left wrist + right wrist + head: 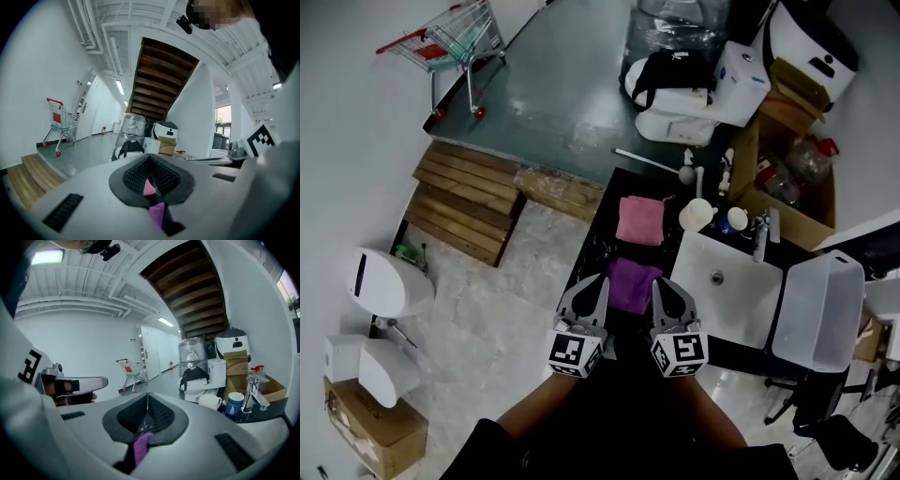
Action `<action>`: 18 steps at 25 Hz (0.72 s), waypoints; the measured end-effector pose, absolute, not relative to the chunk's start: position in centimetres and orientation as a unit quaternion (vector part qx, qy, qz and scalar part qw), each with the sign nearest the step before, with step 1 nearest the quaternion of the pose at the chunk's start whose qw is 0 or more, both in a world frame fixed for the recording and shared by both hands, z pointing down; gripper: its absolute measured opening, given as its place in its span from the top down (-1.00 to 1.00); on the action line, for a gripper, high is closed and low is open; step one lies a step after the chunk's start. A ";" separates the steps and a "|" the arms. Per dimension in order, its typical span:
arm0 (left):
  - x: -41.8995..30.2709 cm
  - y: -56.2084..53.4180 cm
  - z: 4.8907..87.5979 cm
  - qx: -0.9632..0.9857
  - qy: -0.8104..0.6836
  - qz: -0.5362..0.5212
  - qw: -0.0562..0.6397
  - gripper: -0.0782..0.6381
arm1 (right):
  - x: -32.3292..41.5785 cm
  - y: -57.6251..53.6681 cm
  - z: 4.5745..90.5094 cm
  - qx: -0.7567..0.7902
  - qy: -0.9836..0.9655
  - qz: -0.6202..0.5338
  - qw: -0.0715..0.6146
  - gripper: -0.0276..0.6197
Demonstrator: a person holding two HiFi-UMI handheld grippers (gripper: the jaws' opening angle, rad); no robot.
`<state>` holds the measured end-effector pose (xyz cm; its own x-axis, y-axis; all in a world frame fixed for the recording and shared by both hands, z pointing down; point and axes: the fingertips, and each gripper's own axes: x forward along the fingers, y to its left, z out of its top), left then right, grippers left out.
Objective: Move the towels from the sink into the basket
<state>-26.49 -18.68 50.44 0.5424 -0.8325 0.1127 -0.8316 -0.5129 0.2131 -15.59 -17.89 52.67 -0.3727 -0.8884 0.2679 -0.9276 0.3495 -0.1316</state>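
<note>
I note both tongs pinched narrow. The left gripper (592,287) and right gripper (669,287) flank the purple towel (632,281) on the counter (592,246). The pink towel (640,220) lies beyond it, beside the sink (741,309).

Purple towel (630,279): near edge hidden, extent unclear.

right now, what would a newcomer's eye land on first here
The pink towel and purple towel lie bright on the black counter, left of the white sink. The left gripper and right gripper, jaws together, flank the purple towel's near end. A pale basket sits right of the sink; a red cart stands top left.
</note>
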 end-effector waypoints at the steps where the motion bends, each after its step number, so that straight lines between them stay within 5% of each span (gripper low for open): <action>1: -26.5 -18.9 50.6 0.867 -0.483 -0.001 0.123 0.74 | -15.6 -18.1 52.8 0.549 -0.822 0.134 0.076 0.86; 18: -25.3 -17.0 54.1 0.868 -0.470 0.012 0.160 0.74 | -16.4 -18.3 57.7 0.507 -0.834 0.153 0.154 0.85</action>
<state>-25.29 -16.98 54.11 0.5580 -0.8118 0.1720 -0.8198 -0.5071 0.2660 -16.39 -18.26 57.71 -0.4380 -0.7986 0.4128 -0.8932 0.4387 -0.0989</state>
